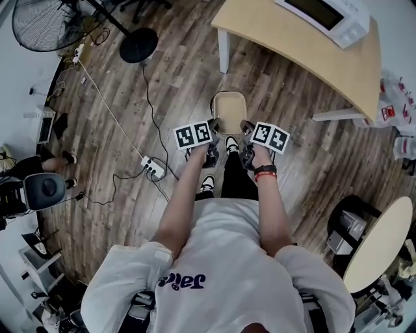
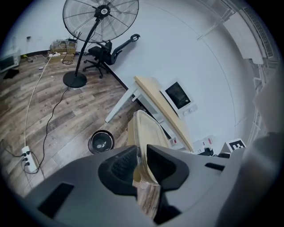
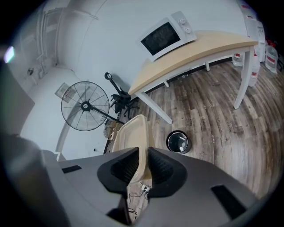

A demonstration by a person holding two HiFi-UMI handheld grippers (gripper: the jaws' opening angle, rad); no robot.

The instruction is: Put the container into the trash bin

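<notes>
**Two grippers clamp one container above the bin**

Two pairs of jaws are closed on the container (image 1: 229, 110), a pale shallow tray held off the floor. The left gripper (image 2: 141, 158) pinches one long rim and the right gripper (image 3: 142, 162) pinches the opposite one.

Only the gripper views show the trash bin (image 2: 101, 142), a small round black one on the wood floor. It sits lower than the container and just to one side of it. The head view shows the container from above, just ahead of the person's shoes (image 1: 231, 144).

The table (image 1: 305, 45) with the microwave (image 1: 325, 16) stands just beyond the bin. The fan (image 2: 101, 17) and the office chair (image 2: 108, 51) are well apart from it. The power strip (image 1: 153, 168) lies on the floor on the fan's side of the bin.

In both gripper views the container itself covers the floor next to the bin.
</notes>
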